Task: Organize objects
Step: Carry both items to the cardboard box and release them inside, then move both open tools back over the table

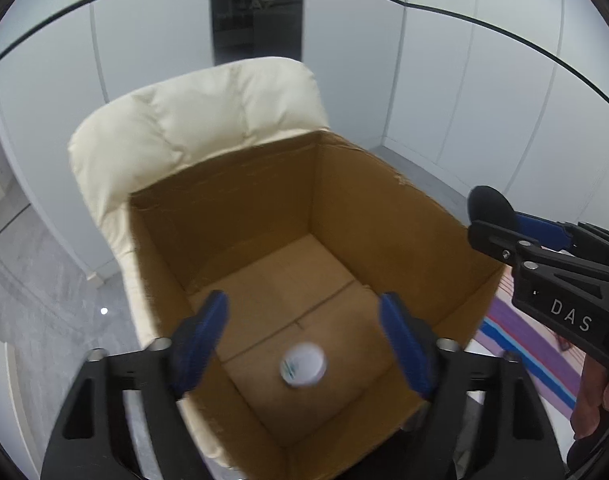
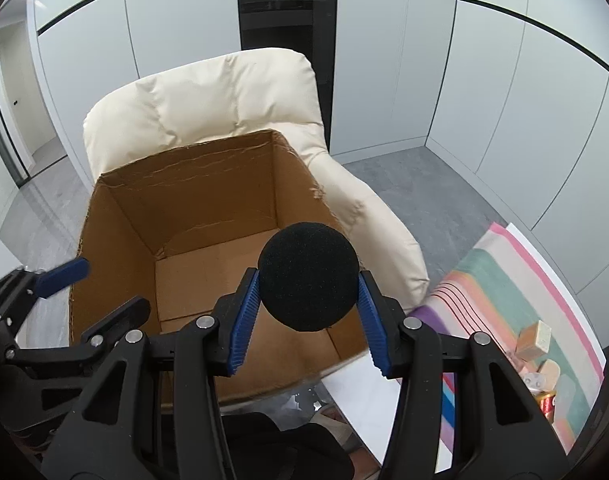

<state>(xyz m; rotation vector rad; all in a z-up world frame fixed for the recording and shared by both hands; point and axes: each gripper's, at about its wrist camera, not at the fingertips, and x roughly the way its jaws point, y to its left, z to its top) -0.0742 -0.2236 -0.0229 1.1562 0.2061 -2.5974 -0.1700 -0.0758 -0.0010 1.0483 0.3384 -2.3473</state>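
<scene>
An open cardboard box (image 1: pixel 384 208) stands on a cream armchair (image 1: pixel 192 120). A small white round object (image 1: pixel 303 365), blurred, shows inside the box between my left fingers; I cannot tell whether it rests on the floor of the box. My left gripper (image 1: pixel 304 340) is open and empty above the box's near side. My right gripper (image 2: pixel 308 312) is shut on a black foam ball (image 2: pixel 308 276) and holds it over the box (image 2: pixel 224 208), near its right wall. The ball (image 1: pixel 489 204) also shows at the right of the left wrist view.
A striped, colourful mat (image 2: pixel 516 292) lies to the right of the chair (image 2: pixel 224 92), with a small tan box (image 2: pixel 534 340) and other small items on it. White cabinet walls (image 2: pixel 484 80) and a grey floor (image 2: pixel 404 176) surround the chair.
</scene>
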